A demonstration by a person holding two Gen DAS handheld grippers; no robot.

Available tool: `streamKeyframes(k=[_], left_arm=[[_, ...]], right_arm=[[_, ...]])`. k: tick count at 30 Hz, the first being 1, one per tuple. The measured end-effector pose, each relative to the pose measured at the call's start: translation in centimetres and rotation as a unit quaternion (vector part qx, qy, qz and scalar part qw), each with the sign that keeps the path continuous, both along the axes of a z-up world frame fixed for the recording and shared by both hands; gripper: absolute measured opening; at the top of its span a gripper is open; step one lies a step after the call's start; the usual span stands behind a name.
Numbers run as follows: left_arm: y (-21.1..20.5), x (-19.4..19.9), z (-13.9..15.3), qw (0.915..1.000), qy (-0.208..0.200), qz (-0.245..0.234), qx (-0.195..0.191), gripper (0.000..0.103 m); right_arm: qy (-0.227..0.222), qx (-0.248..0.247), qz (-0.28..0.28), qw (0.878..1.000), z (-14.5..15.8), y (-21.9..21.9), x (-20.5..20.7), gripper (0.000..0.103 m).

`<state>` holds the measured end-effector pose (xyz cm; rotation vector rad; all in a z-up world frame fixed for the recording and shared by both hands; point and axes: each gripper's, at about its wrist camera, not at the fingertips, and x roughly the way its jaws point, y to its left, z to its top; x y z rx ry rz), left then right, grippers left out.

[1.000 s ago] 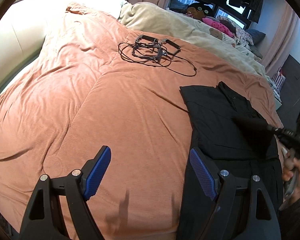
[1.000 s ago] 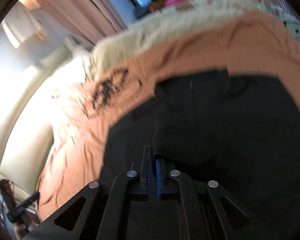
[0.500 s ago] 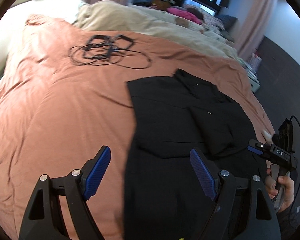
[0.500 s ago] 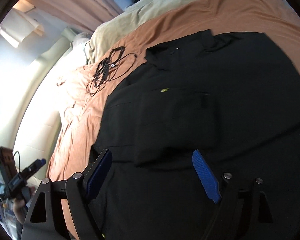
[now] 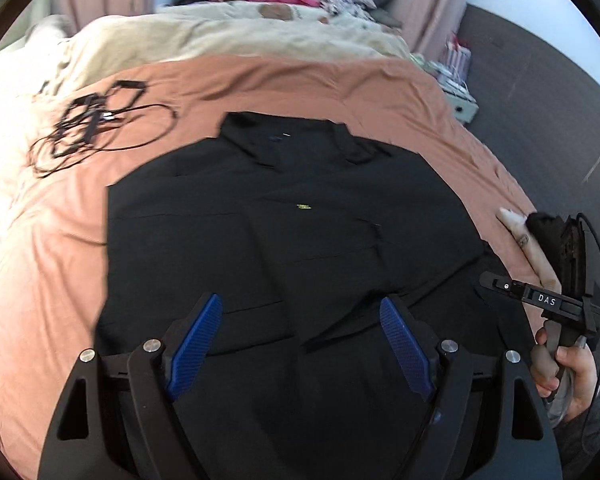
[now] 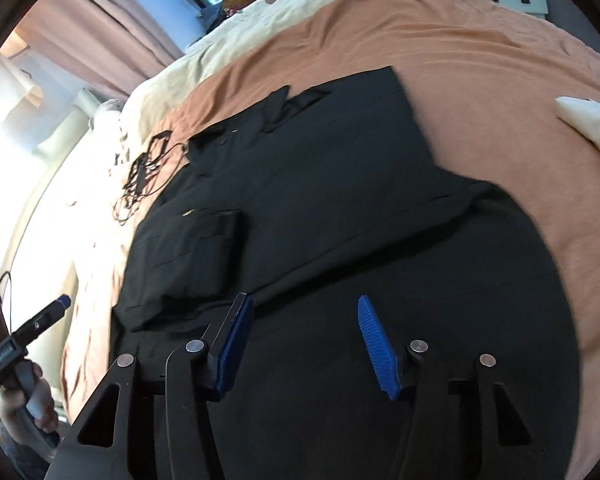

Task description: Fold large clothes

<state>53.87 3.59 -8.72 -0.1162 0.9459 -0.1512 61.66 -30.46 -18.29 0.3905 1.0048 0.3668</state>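
Bed with a rust-orange duvet (image 5: 340, 92) fills both wrist views; a cream blanket (image 5: 228, 40) lies along its far side. Black collared garment (image 5: 300, 240) is spread flat on the duvet, collar toward the far side, hem toward the person. Judged stage: partly folded. Both sides appear turned inward, since overlapping panels and straight side edges show in the left wrist view, and a folded-in layer lies on the garment's left half in the right wrist view. Remaining, as I judge it: bring the hem end up toward the collar, once or twice, and smooth the result. A tangle of black cable (image 5: 92, 128) rests on the duvet beside the collar, apart from the garment and clear of the fold path. Left gripper (image 5: 300, 344) hovers over the hem area, jaws spread wide, nothing between the blue pads. Right gripper (image 6: 304, 344) is also above the lower cloth; its jaws are closing, with no fabric visibly pinched between them yet. Each gripper shows at the edge of the other's view, held in a hand (image 5: 568, 368). Nothing is held at present.
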Motion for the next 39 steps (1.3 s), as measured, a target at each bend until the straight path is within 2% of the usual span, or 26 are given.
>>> streamKeyframes(k=[6, 9, 13, 16, 20, 21, 22, 24, 25, 27, 32, 39], left_arm=[[-5.6, 3.2, -2.2, 0.9991, 0.022, -0.033, 0.015, 0.082], [-8.2, 4.6, -3.6, 0.9979, 0.031, -0.045, 0.036, 0.082], [-10.3, 6.1, -5.6, 0.9963, 0.051, -0.043, 0.053, 0.082], [-11.4, 7.2, -7.4, 0.9933, 0.070, -0.031, 0.086, 0.082], [-12.1, 8.3, -10.0, 0.9847, 0.095, -0.023, 0.145, 0.082], [-11.8, 8.4, -10.1, 0.9847, 0.093, -0.024, 0.145, 0.076], [-11.5, 8.4, -10.0, 0.9857, 0.089, -0.025, 0.141, 0.063], [-10.9, 8.3, -9.3, 0.9864, 0.082, -0.023, 0.141, 0.044], [-10.4, 8.1, -8.7, 0.9871, 0.077, -0.021, 0.139, 0.042], [-9.3, 7.8, -7.5, 0.9897, 0.068, -0.021, 0.124, 0.042], [-5.0, 6.5, -3.9, 0.9909, 0.049, 0.003, 0.126, 0.042], [3.2, 3.6, -1.3, 0.9870, 0.049, 0.070, 0.136, 0.042]], right_arm=[[0.010, 0.014, -0.019, 1.000, -1.2, -4.0, 0.2, 0.056], [0.020, 0.033, -0.026, 0.999, -1.7, -5.7, 0.1, 0.051], [0.017, 0.031, -0.029, 0.999, -1.8, -6.8, 0.1, 0.047], [0.019, 0.037, -0.030, 0.999, -1.9, -7.2, 0.0, 0.046], [0.014, 0.046, -0.032, 0.998, -1.7, -7.8, -0.4, 0.046], [0.012, 0.047, -0.031, 0.998, -1.6, -7.9, -0.5, 0.046], [0.009, 0.046, -0.029, 0.998, -1.5, -7.9, -0.5, 0.047], [0.006, 0.040, -0.027, 0.999, -1.4, -7.8, -0.5, 0.046], [0.005, 0.038, -0.026, 0.999, -1.3, -7.7, -0.5, 0.046], [0.003, 0.035, -0.025, 0.999, -1.3, -7.6, -0.5, 0.046], [0.002, 0.038, -0.023, 0.999, -1.1, -6.4, -0.1, 0.046], [0.000, 0.041, -0.016, 0.999, -0.4, -3.9, 0.2, 0.046]])
